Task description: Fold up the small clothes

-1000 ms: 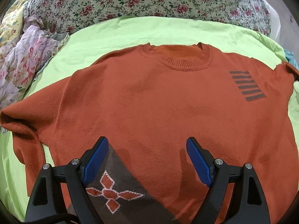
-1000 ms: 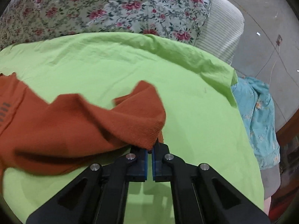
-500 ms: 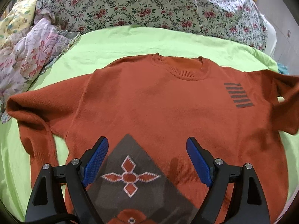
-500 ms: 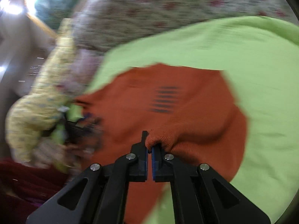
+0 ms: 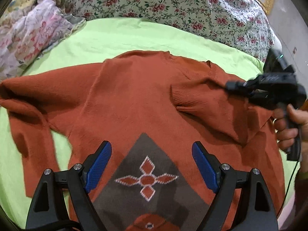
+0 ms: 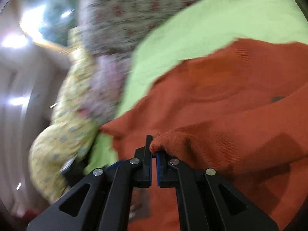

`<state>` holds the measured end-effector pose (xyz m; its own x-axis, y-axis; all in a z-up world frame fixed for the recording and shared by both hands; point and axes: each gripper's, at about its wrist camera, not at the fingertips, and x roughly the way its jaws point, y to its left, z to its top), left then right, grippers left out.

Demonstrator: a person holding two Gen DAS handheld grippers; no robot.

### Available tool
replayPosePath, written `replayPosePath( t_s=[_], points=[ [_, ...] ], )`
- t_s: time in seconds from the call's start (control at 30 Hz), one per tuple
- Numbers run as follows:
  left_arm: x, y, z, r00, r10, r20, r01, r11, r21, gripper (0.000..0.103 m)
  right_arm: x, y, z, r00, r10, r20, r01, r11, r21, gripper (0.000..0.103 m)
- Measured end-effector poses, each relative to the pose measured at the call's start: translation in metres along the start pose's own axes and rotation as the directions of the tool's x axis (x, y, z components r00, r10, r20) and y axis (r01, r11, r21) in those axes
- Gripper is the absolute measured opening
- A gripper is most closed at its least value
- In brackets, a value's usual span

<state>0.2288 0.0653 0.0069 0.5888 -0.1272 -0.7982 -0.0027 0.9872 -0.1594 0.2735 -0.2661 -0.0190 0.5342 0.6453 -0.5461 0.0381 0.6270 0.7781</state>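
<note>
You are folding an orange sweater that is lying flat, front up, on a lime green sheet. Your right gripper is clenching the ribbed cuff of one sleeve between nearly closed jaws; the knit is bunching just ahead of the fingertips. In the left wrist view, that gripper is reaching in from the right edge, held by your right hand, and the sleeve is draping from it across the chest of the sweater, so the sleeve appears to be going inward to narrow the garment. The right wrist view is blurring heavily, so finer detail there is hard to tell.

Your left gripper is hanging released, jaws wide, grasping nothing. Between and below its blue pads is the brown diamond with a cross-shaped flower. It seems to be waiting over the lower body, ready to steady the cloth. Beyond the sweater a floral quilt is heaped.
</note>
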Motion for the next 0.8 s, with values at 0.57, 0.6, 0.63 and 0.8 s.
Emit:
replayPosePath(
  t_s=[0.57,0.6,0.63,0.8],
  points=[
    [0.103,-0.027,0.051,0.944,-0.325,-0.057,0.283,0.887,-0.365,0.088,-0.106,0.02,-0.094,0.953,-0.099,0.287,0.108,0.994,-0.014,0.056],
    [0.103,-0.027,0.053,0.943,-0.331,-0.042,0.292,0.88,-0.375,0.082,-0.105,0.018,-0.098,0.951,-0.104,0.293,0.108,0.994,0.002,0.056],
    [0.101,-0.029,0.053,0.943,-0.332,-0.024,0.3,0.88,-0.368,0.068,-0.106,0.015,-0.104,0.948,-0.111,0.298,0.109,0.994,0.024,0.056],
    [0.065,-0.018,0.048,0.957,-0.286,0.042,0.284,0.901,-0.327,0.006,-0.11,0.003,-0.127,0.942,-0.123,0.313,0.096,0.99,0.099,0.056]
  ],
)
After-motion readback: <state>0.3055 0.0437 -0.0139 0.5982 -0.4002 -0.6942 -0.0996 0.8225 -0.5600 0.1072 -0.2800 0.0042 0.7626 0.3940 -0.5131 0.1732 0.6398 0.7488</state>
